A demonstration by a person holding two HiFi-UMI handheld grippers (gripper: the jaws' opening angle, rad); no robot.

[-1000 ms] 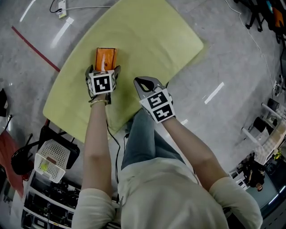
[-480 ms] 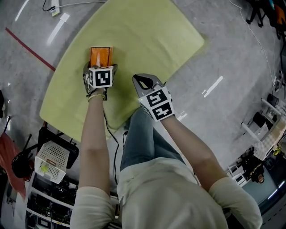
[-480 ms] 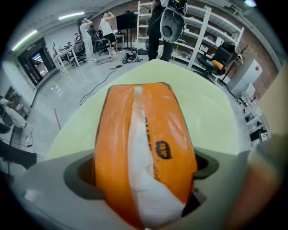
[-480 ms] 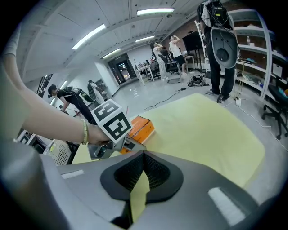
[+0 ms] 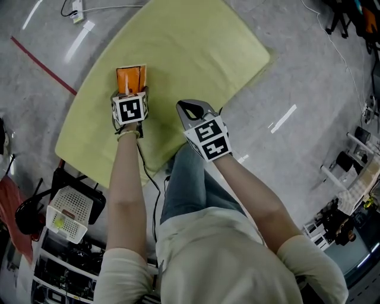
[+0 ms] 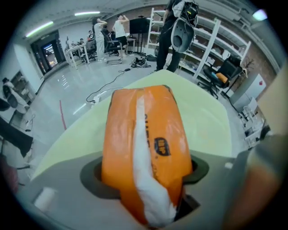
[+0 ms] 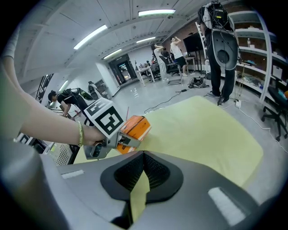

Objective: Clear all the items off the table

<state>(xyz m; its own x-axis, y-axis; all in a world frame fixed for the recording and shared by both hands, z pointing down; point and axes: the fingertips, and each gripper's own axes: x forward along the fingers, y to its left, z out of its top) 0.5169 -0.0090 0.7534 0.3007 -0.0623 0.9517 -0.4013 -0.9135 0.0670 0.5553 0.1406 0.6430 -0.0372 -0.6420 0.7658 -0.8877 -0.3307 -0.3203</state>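
An orange packet [image 5: 130, 80] with a white seam lies on the yellow-green table [image 5: 196, 53], left of its middle. My left gripper [image 5: 131, 92] points steeply down over the packet's near end, and its jaws have just been closing on it. In the left gripper view the orange packet [image 6: 144, 143] fills the gap and both pads press its sides. The right gripper view shows the packet [image 7: 136, 126] clamped in the left gripper [image 7: 118, 139]. My right gripper [image 5: 190, 109] hovers shut over the table's near edge, nothing held; its jaws [image 7: 144, 175] meet.
A white basket [image 5: 68, 212] sits on a dark cart at the lower left, beside the table. Cables [image 5: 80, 10] and a red line [image 5: 41, 62] mark the grey floor. A person [image 7: 220, 45] stands at the table's far end, with shelving [image 7: 270, 58] behind.
The left gripper's jaws have narrowed onto the orange packet, which now looks pinched and slimmer. The right gripper has kept its place.
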